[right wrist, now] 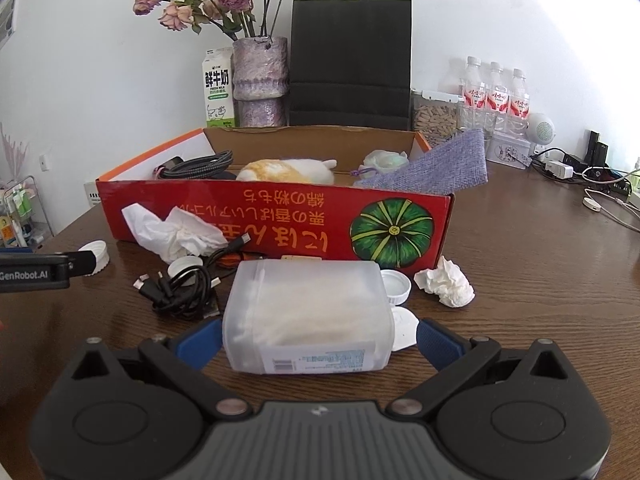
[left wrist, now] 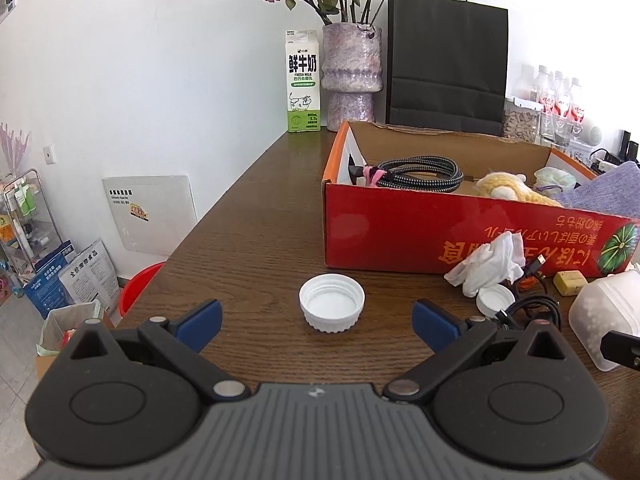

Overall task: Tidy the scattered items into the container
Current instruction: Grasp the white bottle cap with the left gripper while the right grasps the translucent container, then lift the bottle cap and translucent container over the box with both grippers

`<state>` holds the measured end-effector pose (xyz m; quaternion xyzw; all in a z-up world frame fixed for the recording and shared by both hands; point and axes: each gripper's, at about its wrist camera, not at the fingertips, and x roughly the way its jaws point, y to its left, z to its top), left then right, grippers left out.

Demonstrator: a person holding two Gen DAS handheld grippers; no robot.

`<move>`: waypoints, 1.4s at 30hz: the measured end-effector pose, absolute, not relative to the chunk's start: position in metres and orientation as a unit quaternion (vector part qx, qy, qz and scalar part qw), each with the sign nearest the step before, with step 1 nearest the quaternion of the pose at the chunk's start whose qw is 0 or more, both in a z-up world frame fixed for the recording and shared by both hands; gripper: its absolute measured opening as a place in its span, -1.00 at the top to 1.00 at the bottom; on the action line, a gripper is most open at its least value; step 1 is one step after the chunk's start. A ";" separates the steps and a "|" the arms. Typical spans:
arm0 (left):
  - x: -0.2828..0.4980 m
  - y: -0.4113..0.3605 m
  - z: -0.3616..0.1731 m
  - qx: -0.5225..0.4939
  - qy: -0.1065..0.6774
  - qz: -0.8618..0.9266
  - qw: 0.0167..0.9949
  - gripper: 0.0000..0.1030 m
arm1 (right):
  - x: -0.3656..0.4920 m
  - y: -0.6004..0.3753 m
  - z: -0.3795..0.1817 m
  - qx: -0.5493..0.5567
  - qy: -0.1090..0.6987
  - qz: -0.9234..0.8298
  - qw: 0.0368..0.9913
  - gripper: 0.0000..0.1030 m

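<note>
The red cardboard box [left wrist: 440, 232] [right wrist: 280, 224] stands open on the brown table, holding a braided cable [left wrist: 420, 174], a plush toy [right wrist: 288, 170] and a purple cloth [right wrist: 448, 168]. A white screw cap [left wrist: 332, 308] lies upside down just ahead of my left gripper [left wrist: 316, 316], which is open and level with it. My right gripper [right wrist: 318, 328] is open around a translucent cotton-swab box [right wrist: 308, 316]; the left pad is close to it and a gap shows at the right pad. In front of the red box lie a crumpled tissue [right wrist: 176, 232], black cables [right wrist: 180, 288], smaller caps [right wrist: 396, 284] and another tissue [right wrist: 446, 286].
At the back stand a milk carton [left wrist: 303, 80], a vase of dried roses [left wrist: 351, 76], a black paper bag [left wrist: 446, 60] and water bottles [right wrist: 496, 96]. Chargers and cords [right wrist: 592, 184] lie far right. The table's left edge [left wrist: 192, 236] drops to a red bin and boxes on the floor.
</note>
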<state>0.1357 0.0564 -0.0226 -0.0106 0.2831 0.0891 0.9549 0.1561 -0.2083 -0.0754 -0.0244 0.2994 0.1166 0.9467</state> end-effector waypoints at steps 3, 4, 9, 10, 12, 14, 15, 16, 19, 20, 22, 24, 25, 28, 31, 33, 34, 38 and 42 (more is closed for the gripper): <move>0.142 0.058 -0.024 -0.010 0.286 0.088 0.954 -1.00 | 0.162 -0.206 -0.076 -0.019 0.299 0.121 0.946 -1.00; 0.144 0.059 -0.024 -0.010 0.288 0.088 0.953 -1.00 | 0.163 -0.205 -0.077 -0.018 0.300 0.121 0.946 -1.00; 0.156 0.062 -0.027 -0.015 0.301 0.086 0.950 -1.00 | 0.171 -0.200 -0.079 -0.028 0.296 0.113 0.948 -1.00; 0.158 0.062 -0.028 -0.017 0.303 0.084 0.949 -1.00 | 0.173 -0.199 -0.079 -0.028 0.297 0.112 0.948 -1.00; 0.162 0.062 -0.029 -0.020 0.307 0.080 0.948 -1.00 | 0.177 -0.199 -0.080 -0.028 0.301 0.109 0.947 -1.00; 0.166 0.061 -0.030 -0.022 0.313 0.076 0.946 -1.00 | 0.180 -0.198 -0.081 -0.025 0.303 0.110 0.946 -0.99; 0.169 0.061 -0.031 -0.024 0.320 0.074 0.944 -0.96 | 0.181 -0.198 -0.081 -0.026 0.303 0.110 0.946 -0.98; 0.171 0.061 -0.031 -0.028 0.325 0.072 0.942 -0.78 | 0.181 -0.197 -0.081 -0.029 0.303 0.110 0.946 -0.96; 0.177 0.058 -0.033 -0.026 0.329 0.072 0.941 -0.18 | 0.181 -0.197 -0.080 -0.033 0.302 0.110 0.946 -0.85; 0.177 0.057 -0.034 -0.023 0.324 0.074 0.943 0.23 | 0.181 -0.196 -0.080 -0.035 0.301 0.109 0.947 -0.75; 0.177 0.058 -0.033 -0.031 0.323 0.066 0.944 0.22 | 0.179 -0.196 -0.078 -0.042 0.298 0.118 0.946 -0.58; 0.174 0.059 -0.033 -0.035 0.320 0.062 0.945 0.22 | 0.176 -0.194 -0.077 -0.046 0.297 0.122 0.946 -0.58; 0.172 0.058 -0.033 -0.035 0.318 0.064 0.945 0.22 | 0.175 -0.194 -0.077 -0.048 0.295 0.123 0.946 -0.58; 0.167 0.060 -0.030 -0.040 0.310 0.064 0.948 0.22 | 0.170 -0.197 -0.073 -0.044 0.284 0.123 0.950 -0.58; 0.162 0.060 -0.025 -0.039 0.301 0.067 0.950 0.22 | 0.167 -0.200 -0.068 -0.040 0.275 0.123 0.953 -0.58; 0.159 0.060 -0.022 -0.037 0.295 0.067 0.952 0.22 | 0.165 -0.201 -0.066 -0.038 0.272 0.123 0.954 -0.58; 0.157 0.059 -0.020 -0.036 0.292 0.067 0.953 0.22 | 0.164 -0.202 -0.065 -0.036 0.270 0.124 0.954 -0.58; 0.150 0.056 -0.015 -0.031 0.282 0.065 0.957 0.22 | 0.159 -0.204 -0.061 -0.034 0.263 0.126 0.956 -0.58; 0.142 0.052 -0.009 -0.027 0.269 0.065 0.960 0.22 | 0.153 -0.206 -0.056 -0.031 0.253 0.127 0.959 -0.58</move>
